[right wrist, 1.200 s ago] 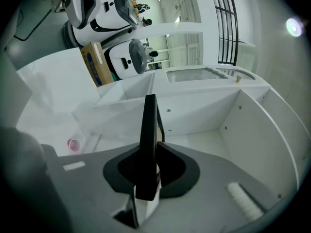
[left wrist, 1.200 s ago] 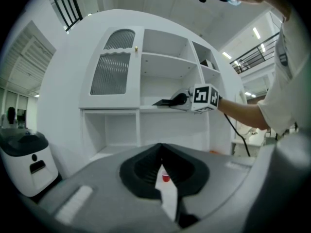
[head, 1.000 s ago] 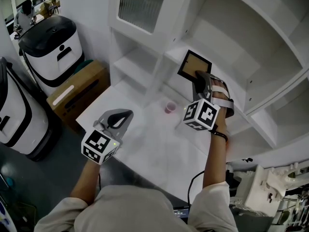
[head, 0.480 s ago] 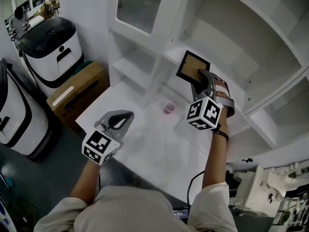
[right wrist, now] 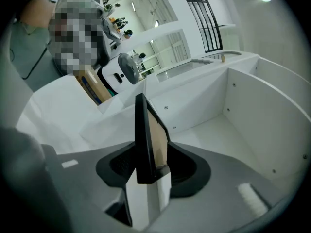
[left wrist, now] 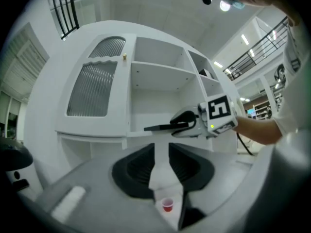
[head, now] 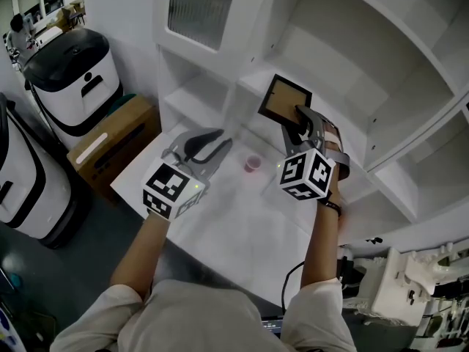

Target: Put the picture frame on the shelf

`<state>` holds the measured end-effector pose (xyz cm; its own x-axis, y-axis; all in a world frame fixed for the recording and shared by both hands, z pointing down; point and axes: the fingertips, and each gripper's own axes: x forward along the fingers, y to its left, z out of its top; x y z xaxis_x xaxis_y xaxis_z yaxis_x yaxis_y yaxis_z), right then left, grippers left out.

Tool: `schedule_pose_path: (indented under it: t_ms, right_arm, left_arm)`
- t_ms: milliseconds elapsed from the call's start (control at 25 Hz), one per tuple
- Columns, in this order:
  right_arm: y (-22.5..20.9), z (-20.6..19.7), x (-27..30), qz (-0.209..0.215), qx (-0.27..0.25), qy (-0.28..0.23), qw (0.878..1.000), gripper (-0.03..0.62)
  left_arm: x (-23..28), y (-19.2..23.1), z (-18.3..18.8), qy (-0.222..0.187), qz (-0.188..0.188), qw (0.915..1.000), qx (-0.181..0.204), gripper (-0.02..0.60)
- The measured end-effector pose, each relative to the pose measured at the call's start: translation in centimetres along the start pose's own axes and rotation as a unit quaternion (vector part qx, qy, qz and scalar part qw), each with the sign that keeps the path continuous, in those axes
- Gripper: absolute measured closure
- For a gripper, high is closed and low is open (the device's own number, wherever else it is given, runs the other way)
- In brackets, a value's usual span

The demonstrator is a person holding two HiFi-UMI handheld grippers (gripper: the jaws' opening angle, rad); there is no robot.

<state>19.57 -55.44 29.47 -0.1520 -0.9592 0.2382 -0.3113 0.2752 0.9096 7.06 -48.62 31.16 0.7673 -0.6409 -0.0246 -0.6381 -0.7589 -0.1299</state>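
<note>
Left tool (head: 222, 141): grey plastic jaws just opened, empty, now higher over smooth white tabletop (head: 242, 222), nearer small red cup (head: 252, 163). Picture frame (head: 283, 101): black rim, flat brown panel, tilted on white shelf (head: 248, 85). Right tool (head: 299, 117): jaws just widened, released, frame between them.

Head view looks down; others face shelf (head: 364, 66)

One picture frame (head: 282, 100), one cup (head: 252, 163), two grippers (head: 223, 139) (head: 302, 117).

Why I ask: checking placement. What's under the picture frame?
White shelf board lies under the picture frame; the right tongs around it, jaws just opened wider, hide its lower edge.
</note>
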Motion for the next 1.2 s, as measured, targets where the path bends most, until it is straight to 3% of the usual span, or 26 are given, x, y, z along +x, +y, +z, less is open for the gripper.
schedule_pose_path:
  t_ms: [360,600,960,1200]
  right_arm:
    - [0.1,-0.7,-1.1,-0.001,0.038,-0.012,0.999,0.387]
    - [-0.6,-2.1,-2.9,-0.009,0.108,-0.031,0.994,0.384]
    - [-1.1,-3.7,-5.7,-0.025,0.163,-0.038,0.986,0.407]
    - [-1.4,-5.4,-7.4,-0.034,0.251,-0.035,0.967,0.446]
  left_arm:
    - [6.4,0.9,4.1,-0.018,-0.037,0.9990,0.017,0.423]
    - [8.4,0.2,4.1,-0.009,-0.063,0.9976,0.028,0.422]
    - [9.7,-0.5,4.1,-0.011,-0.073,0.9970,0.023,0.439]
    - [10.5,-0.5,4.1,-0.009,-0.072,0.9970,0.026,0.460]
